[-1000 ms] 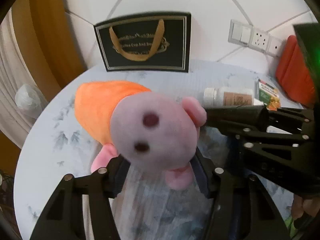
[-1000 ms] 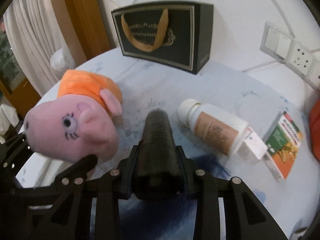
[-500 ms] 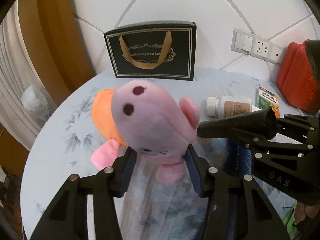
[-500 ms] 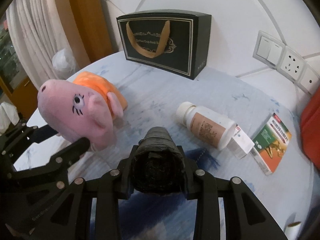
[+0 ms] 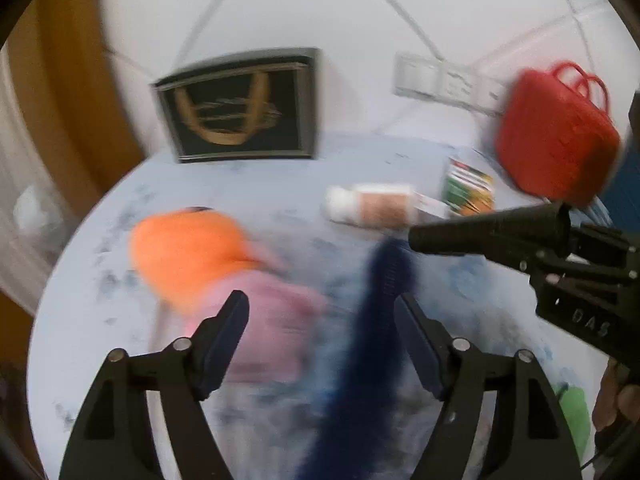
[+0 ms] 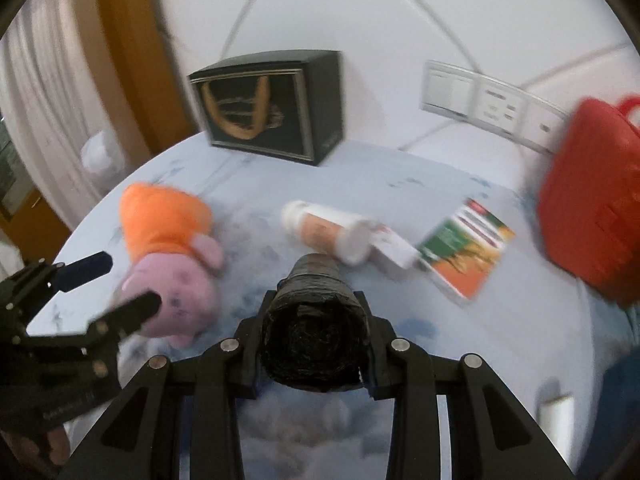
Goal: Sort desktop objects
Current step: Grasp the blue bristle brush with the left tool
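Surface: a round surface (image 6: pixel 420 184) under a pale blue cloth with a faint grey leaf print, set against a white panelled wall with a strip of white switches and sockets (image 6: pixel 484 100); both views are motion-blurred.
Soft toy: a plush pink pig in an orange dress (image 6: pixel 172 256) lies on the left part of the surface, fuzzy fabric, rounded head.
Toy direction: its long axis runs from the orange body, farther back, to the pink head, nearer the cameras; in the left wrist view (image 5: pixel 208 264) it is too blurred for more.
Left gripper: the left gripper (image 5: pixel 320 320) has its black fingers spread wide with blue pads facing inward; the toy's pink head lies between and just beyond them, and whether a pad touches it cannot be told.
Right gripper: the right gripper (image 6: pixel 316 340) has its fingers pinching a black, rough-wrapped cylinder (image 6: pixel 316 320), which points forward along the fingers.
Bottle: a white plastic pill bottle with a tan label (image 6: pixel 324 232) lies on its side mid-surface, cap toward the left.
Carton: a small white carton (image 6: pixel 394 254) lies against the bottle's base.
Booklet: a flat green and orange printed packet (image 6: pixel 464 248) lies just right of the carton.
Bag: a black paper gift bag with gold handles and trim (image 6: pixel 272 108) stands upright at the back.
Basket: a red plastic basket with handles (image 5: pixel 556 140) sits at the right edge.
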